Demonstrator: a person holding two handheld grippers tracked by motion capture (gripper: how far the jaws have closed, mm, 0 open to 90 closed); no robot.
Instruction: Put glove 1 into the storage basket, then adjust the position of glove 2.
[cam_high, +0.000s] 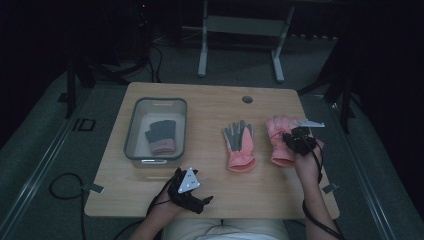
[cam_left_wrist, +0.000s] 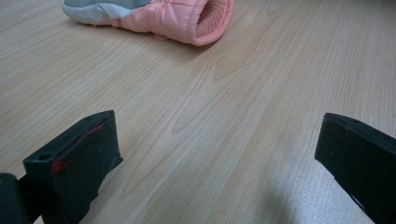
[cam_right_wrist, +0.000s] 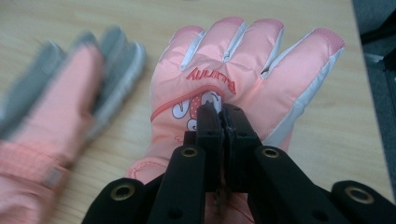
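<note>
Gloves: 3 – two pink on bench (cam_high: 165, 185), one dark glove (cam_high: 162, 136) in bin (cam_high: 131, 135) | right gripper (cam_right_wrist: 220, 112) fingers clamped on right pink glove (cam_right_wrist: 243, 79), cuff hidden | left gripper (cam_high: 192, 192) fingers apart, near bench front | middle pink glove (cam_high: 240, 145) blurred in right gripper view.

Right tool (cam_right_wrist: 223, 109) has its jaws pressed together, forearm reaching forward; left tool (cam_high: 190, 192) rests low, jaws spread wide

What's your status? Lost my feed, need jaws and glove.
Right gripper shut on pink glove, pinching its back. Left gripper open, idle over bare table. Second glove lies beside it, apart. Nothing in the way.
</note>
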